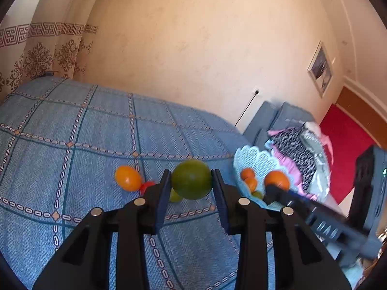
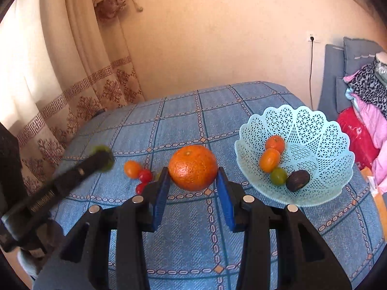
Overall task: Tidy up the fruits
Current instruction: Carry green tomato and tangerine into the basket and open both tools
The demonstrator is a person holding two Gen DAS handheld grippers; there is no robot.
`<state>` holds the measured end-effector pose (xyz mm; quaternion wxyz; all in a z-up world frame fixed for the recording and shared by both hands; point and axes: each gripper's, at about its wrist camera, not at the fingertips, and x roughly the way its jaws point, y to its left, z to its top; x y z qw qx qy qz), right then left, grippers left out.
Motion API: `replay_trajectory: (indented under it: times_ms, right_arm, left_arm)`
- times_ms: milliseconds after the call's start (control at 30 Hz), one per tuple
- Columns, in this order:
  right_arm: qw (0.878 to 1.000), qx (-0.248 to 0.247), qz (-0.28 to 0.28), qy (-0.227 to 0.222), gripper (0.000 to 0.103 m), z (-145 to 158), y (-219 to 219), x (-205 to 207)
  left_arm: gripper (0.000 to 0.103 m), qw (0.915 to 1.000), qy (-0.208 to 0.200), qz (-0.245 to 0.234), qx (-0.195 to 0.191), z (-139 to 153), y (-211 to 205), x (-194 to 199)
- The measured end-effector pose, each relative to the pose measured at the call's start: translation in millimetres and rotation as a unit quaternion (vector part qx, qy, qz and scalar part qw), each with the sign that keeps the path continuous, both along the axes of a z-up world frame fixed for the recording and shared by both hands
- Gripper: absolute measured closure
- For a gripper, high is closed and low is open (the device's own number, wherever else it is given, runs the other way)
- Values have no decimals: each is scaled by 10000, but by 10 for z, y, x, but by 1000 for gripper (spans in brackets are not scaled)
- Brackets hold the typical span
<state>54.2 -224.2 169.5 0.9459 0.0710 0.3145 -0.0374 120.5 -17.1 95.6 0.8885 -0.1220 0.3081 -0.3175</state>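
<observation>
My left gripper (image 1: 191, 180) is shut on a green round fruit (image 1: 191, 179), held above the blue checked cloth (image 1: 72, 125). My right gripper (image 2: 193, 175) is shut on a large orange (image 2: 193, 168), also lifted over the cloth. The pale blue lattice basket (image 2: 314, 125) stands to the right, holding two small oranges (image 2: 271, 158), a green fruit (image 2: 278, 176) and a dark avocado (image 2: 298, 180). On the cloth lie a small orange (image 2: 131, 168) and two red cherry tomatoes (image 2: 145, 176). In the left wrist view the right gripper (image 1: 278, 187) with its orange (image 1: 277, 179) is over the basket (image 1: 254, 159).
The cloth-covered table (image 2: 205, 111) stands against a peach wall with a patterned curtain (image 2: 72, 101) at the left. A grey sofa (image 2: 338, 72) with piled clothes (image 2: 370, 96) lies beyond the table's right edge. A small yellow-green fruit (image 1: 174, 197) sits under the left gripper.
</observation>
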Motion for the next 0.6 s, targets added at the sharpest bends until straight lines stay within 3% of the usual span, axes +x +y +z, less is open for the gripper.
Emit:
replay_trajectory:
  times_ms: [367, 600]
  right_arm:
    - [9998, 149, -126, -13, 63, 28, -847, -16]
    - [9992, 84, -381, -93, 63, 22, -1288, -41]
  left_arm:
    - [68, 9977, 111, -26, 668, -63, -462, -13]
    - [68, 9956, -4, -494, 799, 119, -1029, -70]
